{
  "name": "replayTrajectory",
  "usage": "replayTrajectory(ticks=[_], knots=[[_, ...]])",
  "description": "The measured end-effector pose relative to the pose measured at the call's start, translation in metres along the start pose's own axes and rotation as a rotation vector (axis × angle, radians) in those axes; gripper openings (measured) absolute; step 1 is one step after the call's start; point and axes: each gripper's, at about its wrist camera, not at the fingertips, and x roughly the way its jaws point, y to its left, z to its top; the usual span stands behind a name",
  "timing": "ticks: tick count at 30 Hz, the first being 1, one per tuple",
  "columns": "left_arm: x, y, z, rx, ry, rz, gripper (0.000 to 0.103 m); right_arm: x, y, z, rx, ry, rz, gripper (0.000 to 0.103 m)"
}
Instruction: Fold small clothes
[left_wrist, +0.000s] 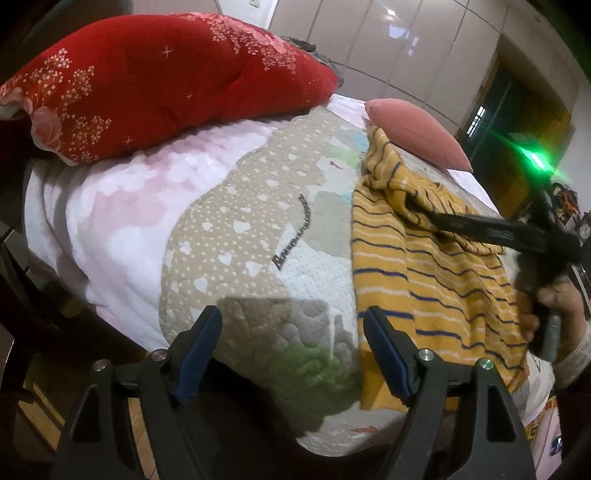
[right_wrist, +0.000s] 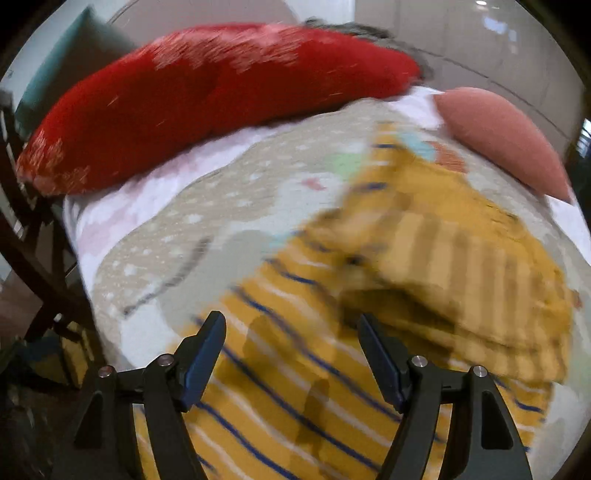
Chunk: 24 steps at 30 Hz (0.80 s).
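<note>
A small yellow garment with blue and white stripes (left_wrist: 424, 266) lies on the patterned bed quilt (left_wrist: 240, 229), its far part bunched up. My left gripper (left_wrist: 291, 321) hovers open over the quilt, its right pad by the garment's near left edge, with nothing between the fingers. The right gripper (left_wrist: 436, 218) reaches in from the right over the garment, held by a person's hand (left_wrist: 554, 302). In the blurred right wrist view the right gripper (right_wrist: 291, 325) stands open above the striped garment (right_wrist: 295, 387), with a folded-over part (right_wrist: 461, 266) ahead on the right. Its fingers hold nothing.
A big red flowered pillow (left_wrist: 155, 85) lies across the far side of the bed, and a pink cushion (left_wrist: 417, 133) sits at the far right. A pink and white blanket (left_wrist: 110, 206) covers the left. Dark wooden furniture (right_wrist: 33, 229) stands left of the bed.
</note>
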Motion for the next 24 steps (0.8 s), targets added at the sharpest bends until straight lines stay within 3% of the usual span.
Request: replayTrajectory(ticks=[4,6,10,13,15,16,17,20,24], knots=[[0.020,-0.002,0.027,0.019,0.012,-0.021,0.078,-0.010,-0.115,-0.017,0.216,0.008,-0.253,0.078],[0.033,-0.016,0.050,0.063,0.008,-0.056,0.080,-0.012,-0.164,-0.023,0.341,0.011,-0.301,0.078],[0.080,-0.056,0.101,0.149,0.022,-0.092,0.080,-0.005,-0.225,-0.022,0.484,0.003,-0.289,0.078],[0.129,-0.088,0.134,0.196,0.060,-0.104,0.080,0.013,-0.242,-0.017,0.537,0.009,-0.235,0.078],[0.157,-0.104,0.146,0.203,0.097,-0.110,0.080,0.027,-0.247,-0.016,0.546,0.026,-0.201,0.065],[0.169,-0.111,0.150,0.205,0.113,-0.117,0.080,0.032,-0.249,-0.015,0.536,0.038,-0.196,0.037],[0.182,-0.120,0.154,0.207,0.125,-0.130,0.080,0.036,-0.247,-0.013,0.519,0.047,-0.186,0.020],[0.206,-0.134,0.163,0.214,0.147,-0.117,0.080,0.024,-0.261,-0.016,0.537,0.017,-0.190,0.009],[0.246,-0.145,0.165,0.190,0.218,-0.066,0.081,0.015,-0.294,-0.030,0.632,0.038,-0.365,0.008]])
